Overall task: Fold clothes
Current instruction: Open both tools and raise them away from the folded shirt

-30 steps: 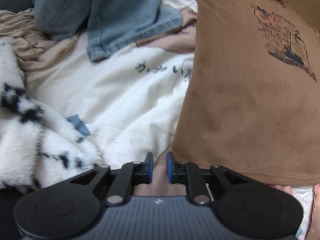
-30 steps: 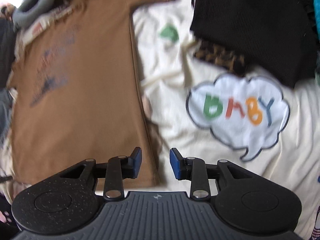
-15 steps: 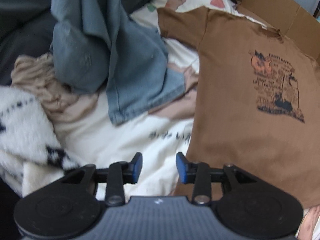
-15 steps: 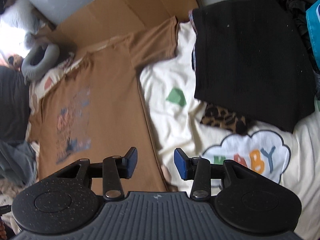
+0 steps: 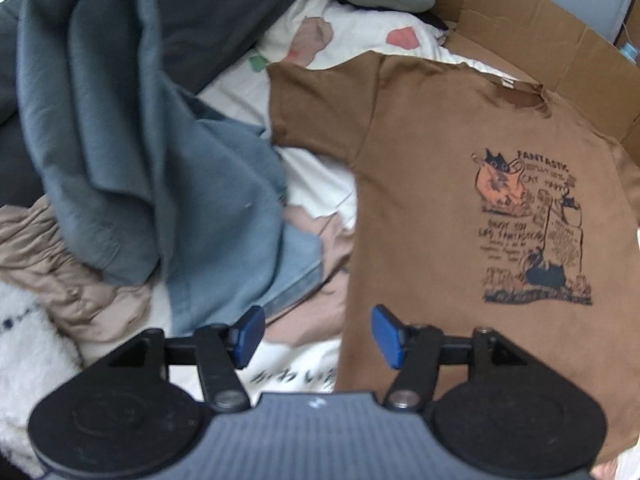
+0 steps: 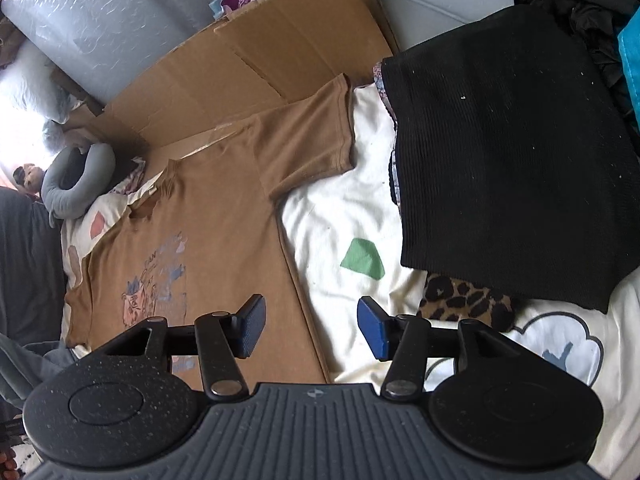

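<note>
The left gripper is seen with its blue pads apart and still opening, with nothing caught between them; a second earlier they were nearly together low at the hem of the brown T-shirt. That view now takes in far more of the bed, so the gripper is judged to have been drawn up and back from the cloth. Left of its fingers a blue denim garment is heaped over a beige garment; ahead and right the T-shirt is spread flat, print up, its side edge running down to just inside the right-hand pad.

The right gripper is likewise widening and empty. The T-shirt lies ahead and left, its side edge passing between the pads; a black knitted garment lies ahead and right on the cream printed bedding.

The hem appears released and the shirt laid out; a first fold is judged to be next.
</note>
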The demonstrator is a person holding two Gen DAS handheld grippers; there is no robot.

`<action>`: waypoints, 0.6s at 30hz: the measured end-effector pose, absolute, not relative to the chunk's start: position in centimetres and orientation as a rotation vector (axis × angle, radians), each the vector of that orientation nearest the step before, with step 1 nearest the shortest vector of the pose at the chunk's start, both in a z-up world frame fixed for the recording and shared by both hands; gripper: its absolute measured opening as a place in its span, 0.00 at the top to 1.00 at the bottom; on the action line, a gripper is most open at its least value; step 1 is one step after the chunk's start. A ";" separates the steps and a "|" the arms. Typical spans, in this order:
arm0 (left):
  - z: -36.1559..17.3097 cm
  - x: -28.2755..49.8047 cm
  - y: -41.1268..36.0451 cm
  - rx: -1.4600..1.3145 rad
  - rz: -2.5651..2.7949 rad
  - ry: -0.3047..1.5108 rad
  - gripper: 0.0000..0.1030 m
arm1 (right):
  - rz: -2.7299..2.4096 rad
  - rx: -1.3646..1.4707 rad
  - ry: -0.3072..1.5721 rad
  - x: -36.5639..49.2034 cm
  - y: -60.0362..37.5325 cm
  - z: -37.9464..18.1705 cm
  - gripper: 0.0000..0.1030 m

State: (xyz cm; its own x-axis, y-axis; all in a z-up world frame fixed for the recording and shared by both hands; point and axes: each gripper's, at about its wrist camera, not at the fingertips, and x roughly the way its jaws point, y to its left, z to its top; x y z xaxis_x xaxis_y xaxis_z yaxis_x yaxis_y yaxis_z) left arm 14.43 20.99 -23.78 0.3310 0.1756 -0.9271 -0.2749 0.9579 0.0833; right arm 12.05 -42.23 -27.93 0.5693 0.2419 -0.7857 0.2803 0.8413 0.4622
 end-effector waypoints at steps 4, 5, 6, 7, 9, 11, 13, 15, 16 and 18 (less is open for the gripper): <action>-24.2 16.1 19.9 -0.080 0.265 1.192 0.29 | -0.025 0.598 0.973 12.8 -42.3 -28.4 0.40; -24.4 16.5 19.7 -0.079 0.259 1.195 0.29 | -0.025 0.599 0.971 13.0 -42.3 -28.6 0.40; -24.7 16.9 19.4 -0.078 0.253 1.197 0.29 | -0.025 0.600 0.969 13.3 -42.2 -28.8 0.40; -24.9 17.3 19.2 -0.076 0.247 1.199 0.29 | -0.024 0.602 0.968 13.5 -42.2 -29.0 0.40; -25.2 18.1 18.8 -0.071 0.234 1.202 0.29 | -0.017 0.607 0.968 13.9 -42.0 -29.4 0.40; -25.5 19.2 18.6 -0.067 0.223 1.199 0.29 | -0.002 0.608 0.970 14.4 -41.8 -29.8 0.40; -25.8 20.3 18.5 -0.069 0.215 1.194 0.28 | 0.006 0.605 0.968 15.0 -41.4 -30.3 0.40; -26.0 21.3 18.5 -0.079 0.211 1.189 0.27 | 0.010 0.603 0.964 15.5 -41.2 -30.7 0.40; -26.2 21.8 18.4 -0.077 0.208 1.187 0.27 | 0.008 0.606 0.961 15.8 -41.1 -30.9 0.40; -26.5 22.9 18.3 -0.071 0.202 1.182 0.27 | 0.004 0.610 0.958 16.4 -40.9 -31.5 0.40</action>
